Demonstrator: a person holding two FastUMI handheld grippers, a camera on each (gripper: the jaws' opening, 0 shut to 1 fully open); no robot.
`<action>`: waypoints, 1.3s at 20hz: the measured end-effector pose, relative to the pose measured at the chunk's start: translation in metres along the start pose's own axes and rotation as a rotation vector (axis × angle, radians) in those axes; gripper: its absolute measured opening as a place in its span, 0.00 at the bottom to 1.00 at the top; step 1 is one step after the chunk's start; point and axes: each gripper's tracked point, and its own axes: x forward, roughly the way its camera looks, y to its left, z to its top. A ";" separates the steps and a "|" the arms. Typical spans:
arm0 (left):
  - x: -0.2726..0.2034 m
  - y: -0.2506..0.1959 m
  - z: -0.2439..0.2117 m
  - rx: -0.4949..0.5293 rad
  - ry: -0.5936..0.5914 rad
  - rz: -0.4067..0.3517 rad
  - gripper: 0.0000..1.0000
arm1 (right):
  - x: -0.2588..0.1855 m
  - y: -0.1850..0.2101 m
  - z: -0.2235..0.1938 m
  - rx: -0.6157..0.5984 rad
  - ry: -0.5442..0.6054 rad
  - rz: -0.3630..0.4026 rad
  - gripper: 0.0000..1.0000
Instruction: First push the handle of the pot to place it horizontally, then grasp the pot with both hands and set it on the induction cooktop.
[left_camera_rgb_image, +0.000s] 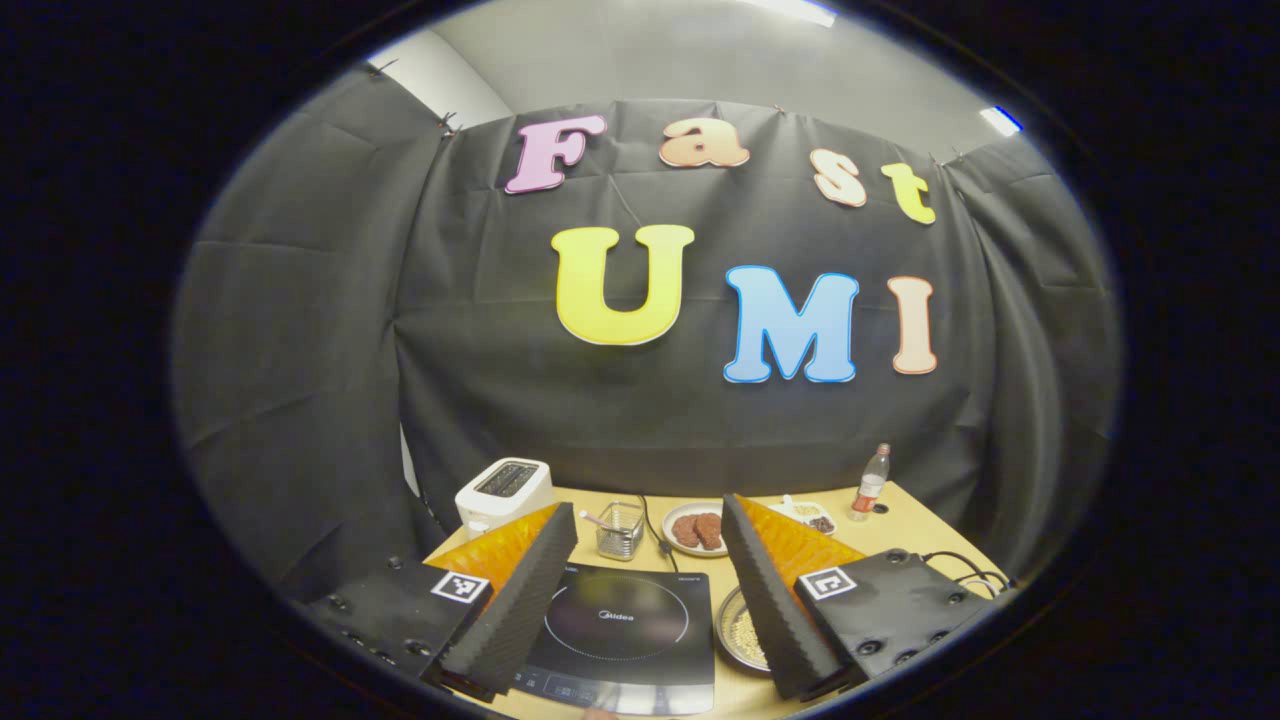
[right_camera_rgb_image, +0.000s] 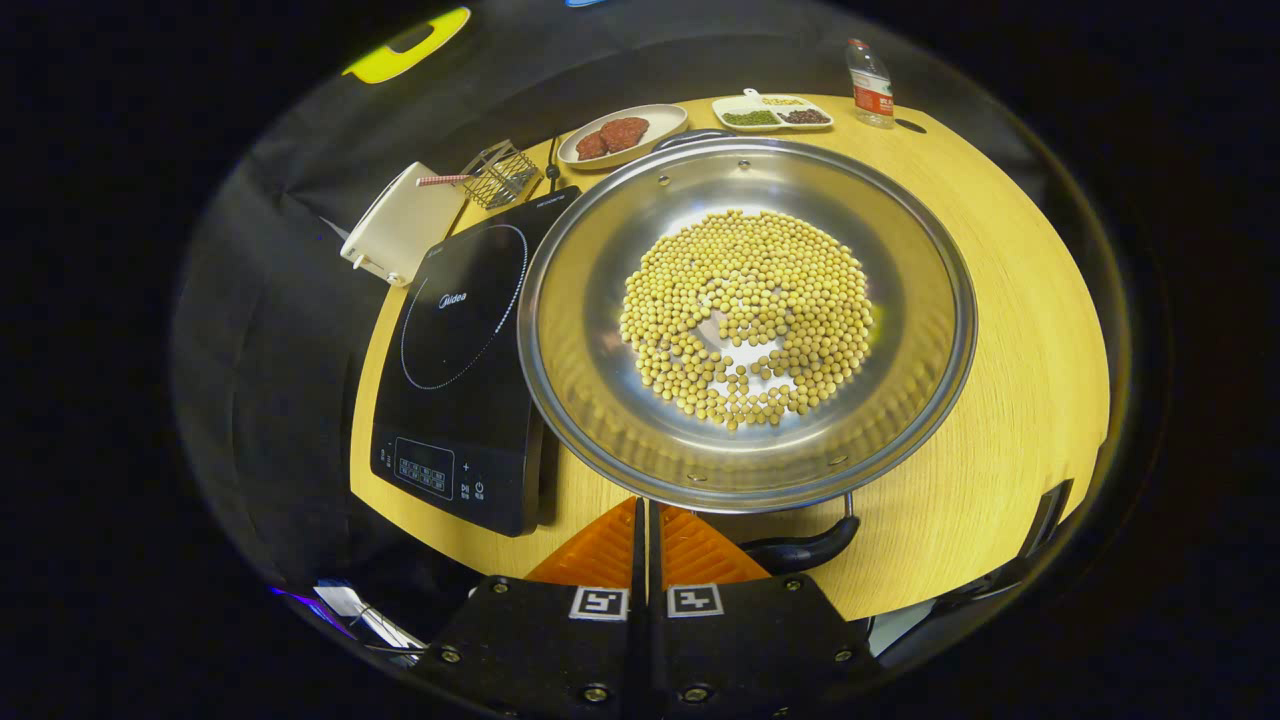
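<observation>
In the left gripper view, the left gripper (left_camera_rgb_image: 648, 585) is held above the near edge of a light wooden table (left_camera_rgb_image: 905, 530), its two fingers spread wide apart with nothing between them. Between the fingers the black induction cooktop (left_camera_rgb_image: 620, 625) is seen, its ring marking facing up and its control strip nearest the camera. Just right of the cooktop, a sliver of the steel pot (left_camera_rgb_image: 738, 630) is visible, partly hidden behind the right-hand finger. Farther back a white toaster (left_camera_rgb_image: 503, 492), a small wire basket (left_camera_rgb_image: 620, 528), a plate of reddish-brown patties (left_camera_rgb_image: 692, 530), a divided dish of grains (left_camera_rgb_image: 812, 516) and a plastic bottle (left_camera_rgb_image: 870, 483) are lined up near the booth wall.

In the right gripper view, the right gripper (right_camera_rgb_image: 642, 525) is seen with its fingers pressed together — no gap is left between them and nothing is held. Its tips are placed just at the near rim of the pot (right_camera_rgb_image: 600, 380), though contact cannot be confirmed. The pot is wide, shallow and shiny, and a loose layer of soybeans (right_camera_rgb_image: 748, 315) is spread over its bottom. It is resting on the table beside the cooktop (right_camera_rgb_image: 460, 360), with its rim overlapping the cooktop's right edge in this view — it is not set on the ring. A black pot handle (right_camera_rgb_image: 805, 550) is seen below the near rim, just right of the closed fingers, lying roughly level.
</observation>
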 end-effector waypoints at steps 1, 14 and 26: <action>0.000 -0.001 0.000 0.001 0.000 -0.003 0.94 | -0.001 -0.002 0.000 0.010 -0.002 0.001 0.00; 0.001 -0.020 -0.007 -0.001 0.013 -0.051 0.94 | -0.014 -0.039 0.000 0.087 -0.022 -0.031 0.00; 0.008 -0.041 -0.014 -0.003 0.031 -0.082 0.99 | -0.022 -0.085 0.003 0.131 -0.027 -0.089 0.00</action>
